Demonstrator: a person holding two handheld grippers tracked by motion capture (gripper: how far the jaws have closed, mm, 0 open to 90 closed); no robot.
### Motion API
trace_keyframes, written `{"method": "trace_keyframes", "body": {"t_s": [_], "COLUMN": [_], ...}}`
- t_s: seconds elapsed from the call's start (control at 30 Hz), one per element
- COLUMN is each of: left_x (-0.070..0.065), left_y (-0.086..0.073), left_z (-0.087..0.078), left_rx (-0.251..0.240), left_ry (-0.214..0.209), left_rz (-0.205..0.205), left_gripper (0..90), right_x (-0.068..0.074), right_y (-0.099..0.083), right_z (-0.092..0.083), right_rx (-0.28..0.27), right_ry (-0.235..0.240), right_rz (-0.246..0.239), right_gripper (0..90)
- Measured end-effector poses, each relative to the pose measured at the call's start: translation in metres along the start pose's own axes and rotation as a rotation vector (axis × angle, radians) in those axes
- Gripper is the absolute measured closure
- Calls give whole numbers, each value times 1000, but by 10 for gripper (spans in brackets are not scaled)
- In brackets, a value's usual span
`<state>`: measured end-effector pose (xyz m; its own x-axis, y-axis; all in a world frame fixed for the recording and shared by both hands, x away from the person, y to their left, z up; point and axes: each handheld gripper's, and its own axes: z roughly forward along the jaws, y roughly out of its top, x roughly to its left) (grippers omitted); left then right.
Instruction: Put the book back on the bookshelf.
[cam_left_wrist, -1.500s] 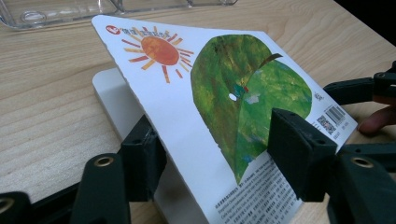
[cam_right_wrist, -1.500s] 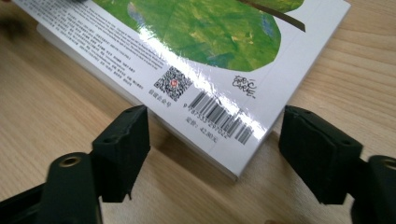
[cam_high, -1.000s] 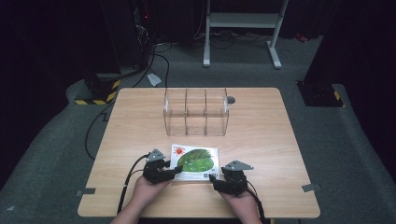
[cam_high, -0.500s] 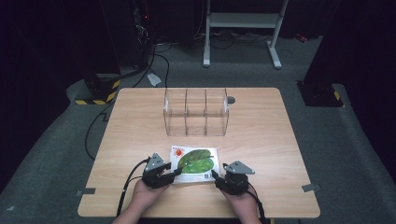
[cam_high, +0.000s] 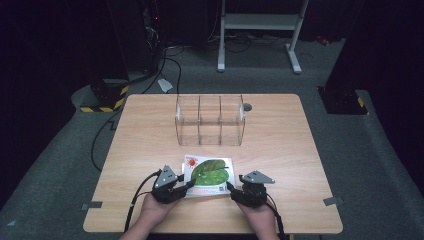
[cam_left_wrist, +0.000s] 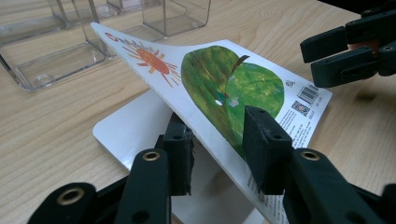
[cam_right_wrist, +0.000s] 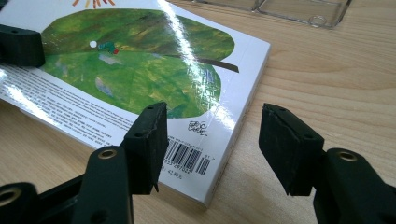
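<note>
Black jaws of the left gripper (cam_left_wrist: 219, 156) have just been closing, and now they stand either side of the lifted cover of the glossy white picture book with the green leaf and orange sun (cam_left_wrist: 233, 86): one pad under the cover, one on top of it, clamped onto that raised board. White page shows beneath, lying flat on the pale wooden bench (cam_high: 280, 145). Over on the other side, the right gripper (cam_right_wrist: 212, 149) has its jaws parted, having just been opening a touch; one pad hangs over the book's barcode corner, the other stands clear over bare wood, and I can't tell whether that near pad touches. From above, the book (cam_high: 209, 171) lies near the front edge of the bench, between the two grippers, left gripper (cam_high: 186, 186) at its left corner, right gripper (cam_high: 231, 189) at its right. Behind it, a little way off, stands a clear plastic three-compartment organiser (cam_high: 210, 120). Book's long axis runs roughly across the bench, sun towards the organiser, barcode towards the person.
</note>
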<state>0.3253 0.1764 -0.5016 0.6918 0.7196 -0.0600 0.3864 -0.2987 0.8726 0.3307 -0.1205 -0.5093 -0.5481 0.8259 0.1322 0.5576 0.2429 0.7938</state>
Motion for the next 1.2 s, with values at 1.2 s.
{"method": "trace_keyframes", "body": {"t_s": [1.2], "left_x": [-14], "left_y": [2], "left_z": [-9], "left_rx": [-83], "left_ry": [-2], "left_rz": [174], "left_gripper": [666], "right_x": [-22], "right_y": [14], "right_z": [27], "right_rx": [65], "right_ry": [153], "right_rz": [172], "right_gripper": [228]}}
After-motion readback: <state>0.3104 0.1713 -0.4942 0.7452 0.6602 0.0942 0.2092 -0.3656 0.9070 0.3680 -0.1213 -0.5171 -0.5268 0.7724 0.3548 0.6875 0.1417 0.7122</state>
